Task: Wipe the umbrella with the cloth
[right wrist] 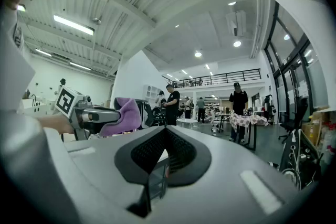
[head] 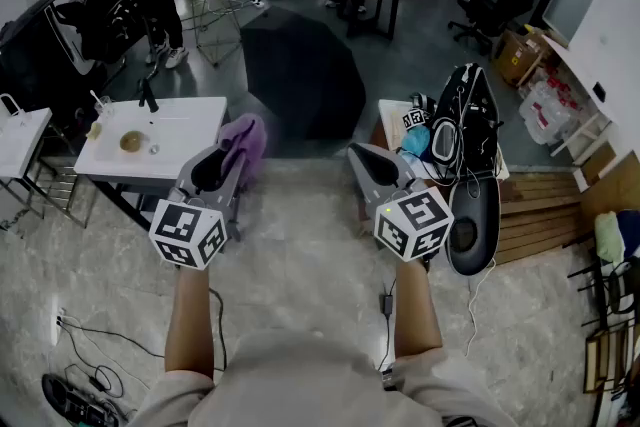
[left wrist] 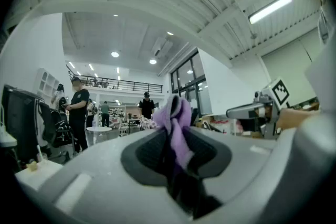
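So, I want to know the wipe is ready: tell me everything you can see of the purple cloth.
The cloth is soft, light purple fabric, crumpled into folds. The left tool is shut on it: a strip runs down between the dark pads and a bunched end sticks out past the tips. It hangs in the air, short of the black umbrella on the floor; nothing else touches it.

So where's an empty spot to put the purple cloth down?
The white table is bare on its right half, between the bowl and the purple cloth in the left gripper. The pale floor between it and the right gripper is open too. The table on the right is crowded with black bags.
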